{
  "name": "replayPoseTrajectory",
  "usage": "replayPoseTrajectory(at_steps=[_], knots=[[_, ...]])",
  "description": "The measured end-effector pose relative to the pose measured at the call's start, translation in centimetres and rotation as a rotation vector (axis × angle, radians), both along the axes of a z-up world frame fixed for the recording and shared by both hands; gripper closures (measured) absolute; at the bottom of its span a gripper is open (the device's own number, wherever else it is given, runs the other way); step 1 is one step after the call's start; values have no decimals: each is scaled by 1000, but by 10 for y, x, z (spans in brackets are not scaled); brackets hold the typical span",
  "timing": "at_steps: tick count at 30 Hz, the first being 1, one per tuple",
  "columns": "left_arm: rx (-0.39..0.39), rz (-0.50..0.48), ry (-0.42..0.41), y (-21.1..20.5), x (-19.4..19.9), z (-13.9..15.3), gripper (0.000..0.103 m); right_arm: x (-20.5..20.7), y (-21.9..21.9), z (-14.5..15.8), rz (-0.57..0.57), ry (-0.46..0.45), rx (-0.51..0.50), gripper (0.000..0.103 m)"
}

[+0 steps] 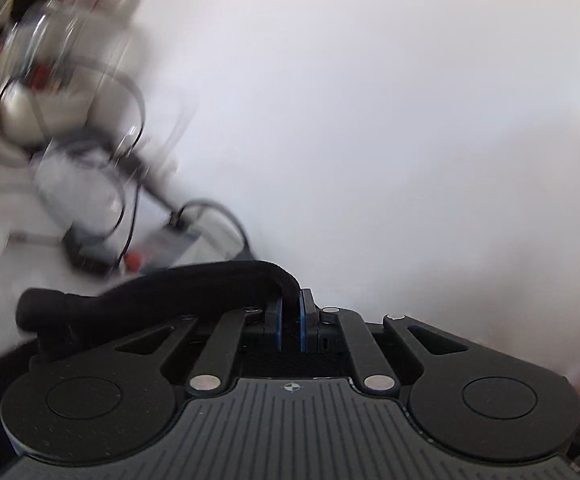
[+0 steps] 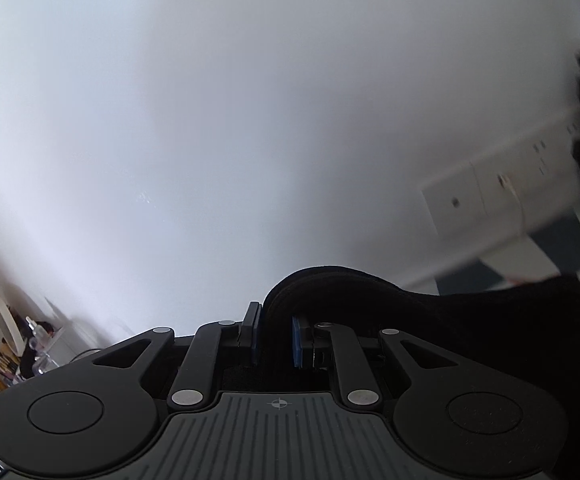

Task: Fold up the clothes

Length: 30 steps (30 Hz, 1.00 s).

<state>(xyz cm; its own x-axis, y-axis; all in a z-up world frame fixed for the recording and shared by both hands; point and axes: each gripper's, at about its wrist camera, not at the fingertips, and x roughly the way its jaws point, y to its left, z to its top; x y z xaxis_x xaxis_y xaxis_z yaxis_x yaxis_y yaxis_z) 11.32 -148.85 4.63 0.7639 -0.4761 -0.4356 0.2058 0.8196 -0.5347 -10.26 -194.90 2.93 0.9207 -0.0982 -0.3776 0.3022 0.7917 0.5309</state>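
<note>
Black garment (image 1: 149,284) clamped in left tool (image 1: 290,320); right tool (image 2: 275,336) clamped on same garment.

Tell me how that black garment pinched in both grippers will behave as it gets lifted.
Probably floppy: the black garment bends sharply over the left gripper and trails off sideways. Likely soft and fairly thick, since it bunches into a rounded fold at the right gripper. It seems unlikely to slip, pinched between both sets of pads.
</note>
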Motion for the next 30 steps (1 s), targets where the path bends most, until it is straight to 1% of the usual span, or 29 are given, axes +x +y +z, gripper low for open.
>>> replayPoseTrajectory(at_steps=[1,2,4,6,10,13,16,18,19,20,21,22,23,25,26,27,30], knots=[[13,1,-1,-9,10,0,95,10,-4,0,3,3,-16,90],[31,-2,20,-17,19,-5,95,23,-12,-8,0,24,-7,90],[70,-8,72,-35,37,-19,95,49,-27,-31,-9,85,18,90],[144,-16,127,-53,51,-40,95,74,-41,-59,-19,159,42,90],[296,-45,179,-84,57,-83,95,108,-53,-118,-36,314,13,90],[387,-75,182,-102,57,-100,95,120,-55,-148,-46,386,-18,90],[444,-103,204,-114,60,-110,94,120,-57,-161,-51,412,-12,86],[480,-129,231,-119,59,-113,83,118,-58,-159,-48,414,4,79],[482,-144,237,-120,56,-113,69,114,-56,-155,-41,407,15,72],[483,-157,228,-120,52,-110,54,110,-55,-151,-36,398,23,58],[485,-168,216,-121,48,-107,48,105,-52,-144,-36,386,17,49],[490,-181,202,-121,43,-103,42,100,-49,-136,-36,374,12,34],[495,-200,191,-121,38,-97,36,94,-46,-129,-36,362,4,25],[492,-237,173,-118,27,-85,29,76,-39,-109,-32,327,-21,19],[493,-252,156,-116,20,-79,27,65,-35,-98,-29,308,-31,19],[495,-267,138,-113,13,-73,26,54,-32,-89,-31,291,-40,19],[514,-299,142,-112,-2,-64,26,15,-21,-69,-70,266,-58,16]])
